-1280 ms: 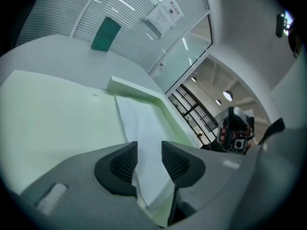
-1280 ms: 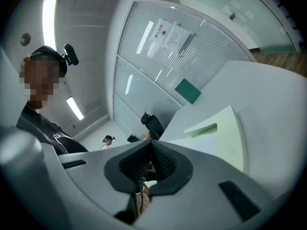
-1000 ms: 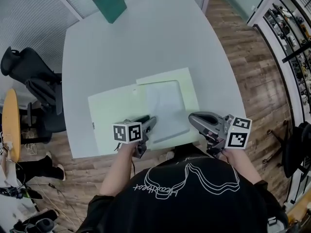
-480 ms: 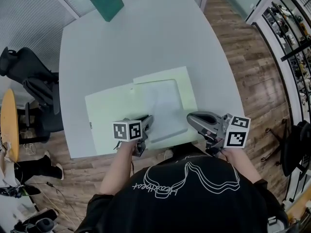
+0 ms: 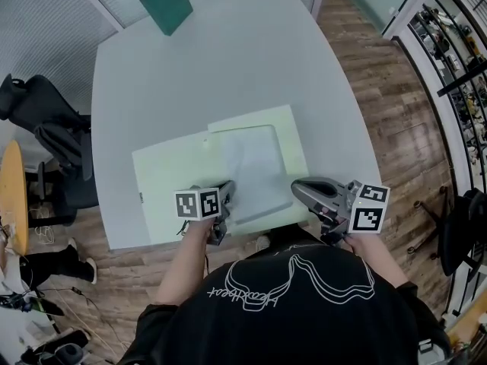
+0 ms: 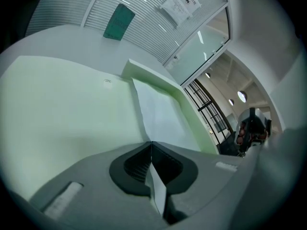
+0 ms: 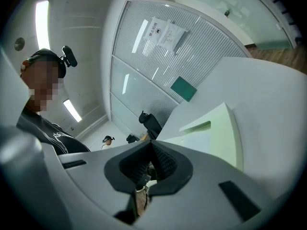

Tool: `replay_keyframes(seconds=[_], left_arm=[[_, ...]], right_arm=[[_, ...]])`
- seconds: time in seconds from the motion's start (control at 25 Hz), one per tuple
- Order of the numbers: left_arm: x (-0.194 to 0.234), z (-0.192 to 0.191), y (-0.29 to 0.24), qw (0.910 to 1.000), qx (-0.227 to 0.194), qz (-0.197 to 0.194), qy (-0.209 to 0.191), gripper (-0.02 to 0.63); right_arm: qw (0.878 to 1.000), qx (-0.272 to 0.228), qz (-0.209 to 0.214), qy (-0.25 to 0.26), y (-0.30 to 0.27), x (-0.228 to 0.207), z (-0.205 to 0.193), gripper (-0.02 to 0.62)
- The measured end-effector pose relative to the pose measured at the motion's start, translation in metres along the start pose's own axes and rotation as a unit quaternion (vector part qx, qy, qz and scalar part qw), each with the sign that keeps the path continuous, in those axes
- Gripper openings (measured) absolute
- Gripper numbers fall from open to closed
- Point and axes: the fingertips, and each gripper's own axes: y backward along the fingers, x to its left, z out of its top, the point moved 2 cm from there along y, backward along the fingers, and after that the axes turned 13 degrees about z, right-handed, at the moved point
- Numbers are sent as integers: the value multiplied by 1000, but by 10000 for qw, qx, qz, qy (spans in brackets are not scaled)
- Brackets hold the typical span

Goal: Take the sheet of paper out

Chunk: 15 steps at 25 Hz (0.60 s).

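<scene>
A pale green folder (image 5: 171, 177) lies open on the white table (image 5: 213, 67), near its front edge. A white sheet of paper (image 5: 255, 166) rests on the folder's right half. My left gripper (image 5: 227, 191) points down at the sheet's near left corner and is shut on it. In the left gripper view the sheet (image 6: 160, 121) curves up off the folder (image 6: 62, 104) into the closed jaws of the left gripper (image 6: 151, 145). My right gripper (image 5: 297, 188) hovers level over the folder's near right corner, shut and empty; in its own view the right gripper (image 7: 151, 145) looks past the folder (image 7: 225, 128).
A dark green book (image 5: 166, 2) lies at the table's far left corner, also in the left gripper view as the book (image 6: 119, 21). A black office chair (image 5: 46, 128) stands left of the table. Wooden floor runs along the table's right side.
The left gripper's jaws have closed on the sheet's near left corner. The right gripper has stayed where it was.
</scene>
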Motion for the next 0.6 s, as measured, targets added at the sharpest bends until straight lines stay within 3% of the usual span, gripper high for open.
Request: replay_keyframes(seconds=[0.6], left_arm=[[43, -8, 24, 9986, -60, 402, 351, 14]], right_arm=[[9993, 305, 198, -27, -34, 1, -2, 8]])
